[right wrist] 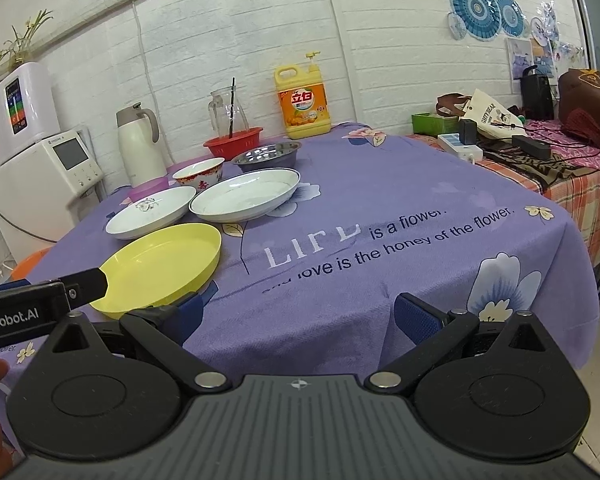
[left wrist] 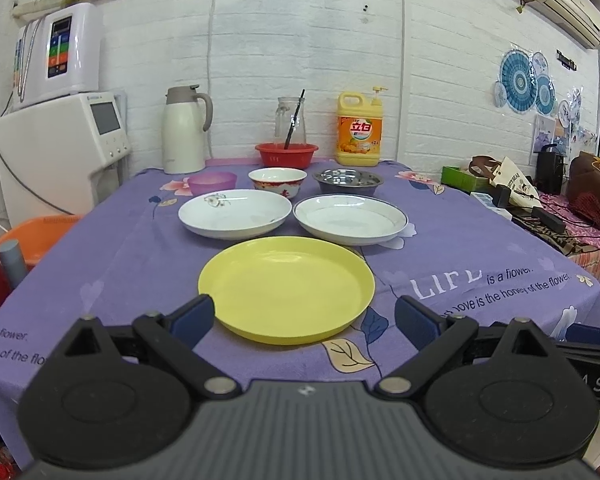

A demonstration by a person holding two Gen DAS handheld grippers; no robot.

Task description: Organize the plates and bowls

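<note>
The left gripper (left wrist: pixel 304 318) hangs with fingers wide apart, the yellow plate (left wrist: pixel 286 288) lying at 12 o'clock between them. Beyond sit two white plates (left wrist: pixel 235 213), three bowls (left wrist: pixel 277 182), then a detergent bottle (left wrist: pixel 359 130) and thermos (left wrist: pixel 182 132). The right gripper (right wrist: pixel 300 314), equally spread, holds nothing.

home dining corner — flowered tablecloth (left wrist: pixel 100 264), thermos jug (left wrist: pixel 182 130), dish soap bottle (left wrist: pixel 359 130), water purifier (left wrist: pixel 62 54)

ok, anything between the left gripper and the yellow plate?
Nothing. In the left wrist view the open left gripper already flanks the near rim of the yellow plate; only bare purple tablecloth shows around it.
</note>
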